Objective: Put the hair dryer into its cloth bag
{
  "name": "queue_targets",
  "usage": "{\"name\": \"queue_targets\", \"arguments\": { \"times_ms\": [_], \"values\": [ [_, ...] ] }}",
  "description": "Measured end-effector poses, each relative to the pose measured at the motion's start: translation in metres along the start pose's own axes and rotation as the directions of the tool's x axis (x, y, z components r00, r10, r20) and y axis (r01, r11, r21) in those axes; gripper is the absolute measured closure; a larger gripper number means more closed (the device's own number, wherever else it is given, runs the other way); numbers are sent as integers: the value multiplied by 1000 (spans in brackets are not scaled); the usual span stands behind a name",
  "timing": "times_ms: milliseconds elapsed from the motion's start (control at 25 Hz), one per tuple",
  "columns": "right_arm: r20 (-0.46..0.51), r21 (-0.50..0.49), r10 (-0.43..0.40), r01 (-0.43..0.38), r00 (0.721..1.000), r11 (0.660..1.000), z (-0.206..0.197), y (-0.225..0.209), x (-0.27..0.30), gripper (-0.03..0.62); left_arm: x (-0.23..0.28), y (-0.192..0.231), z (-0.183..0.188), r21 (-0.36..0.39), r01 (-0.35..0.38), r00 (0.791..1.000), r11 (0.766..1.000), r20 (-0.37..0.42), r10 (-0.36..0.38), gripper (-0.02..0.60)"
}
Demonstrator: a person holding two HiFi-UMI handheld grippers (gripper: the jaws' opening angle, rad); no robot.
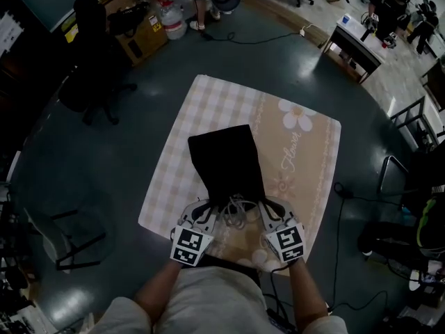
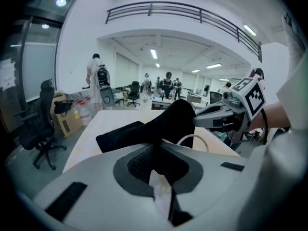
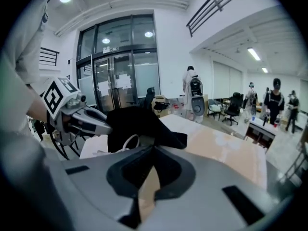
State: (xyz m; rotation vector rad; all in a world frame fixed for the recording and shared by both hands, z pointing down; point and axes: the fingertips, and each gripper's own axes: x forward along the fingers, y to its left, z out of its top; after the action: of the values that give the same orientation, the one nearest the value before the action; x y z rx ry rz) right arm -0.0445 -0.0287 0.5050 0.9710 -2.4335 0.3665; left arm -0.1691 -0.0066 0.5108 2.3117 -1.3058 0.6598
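The left tool (image 1: pixel 211 209) and right tool (image 1: pixel 263 209) are each clamping shut on the mouth of the black cloth bag (image 1: pixel 226 160), one per side. The bag's far end is lying on the checked tabletop (image 1: pixel 208 103), and a white cord (image 1: pixel 238 211) is showing at the opening.

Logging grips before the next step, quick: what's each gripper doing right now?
Left gripper: shut on the near edge of the cloth bag.
Right gripper: shut on the cloth bag too.

Dark floor (image 1: pixel 128 155) is reflecting light; office chair (image 1: pixel 92 54) is standing near cardboard box (image 1: pixel 144 39); ceiling lights (image 2: pixel 154 53) are glowing.
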Motion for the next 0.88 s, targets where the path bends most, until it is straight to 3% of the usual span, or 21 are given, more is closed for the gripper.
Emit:
{"name": "queue_targets", "arguments": {
  "times_ms": [280, 520, 760, 880],
  "values": [
    [66, 19, -18, 17, 998, 1000, 52, 8, 8, 574, -16, 48, 43, -76, 6, 996, 997, 87, 0, 561],
    [103, 54, -48, 43, 994, 998, 84, -12, -16, 574, -20, 37, 88, -90, 42, 990, 995, 139, -29, 561],
    [102, 191, -65, 44, 993, 981, 104, -28, -23, 574, -20, 42, 109, -93, 107, 988, 990, 125, -95, 561],
    [96, 213, -68, 46, 993, 976, 110, -32, -26, 574, -22, 48, 113, -97, 112, 989, 989, 106, -102, 561]
  ]
}}
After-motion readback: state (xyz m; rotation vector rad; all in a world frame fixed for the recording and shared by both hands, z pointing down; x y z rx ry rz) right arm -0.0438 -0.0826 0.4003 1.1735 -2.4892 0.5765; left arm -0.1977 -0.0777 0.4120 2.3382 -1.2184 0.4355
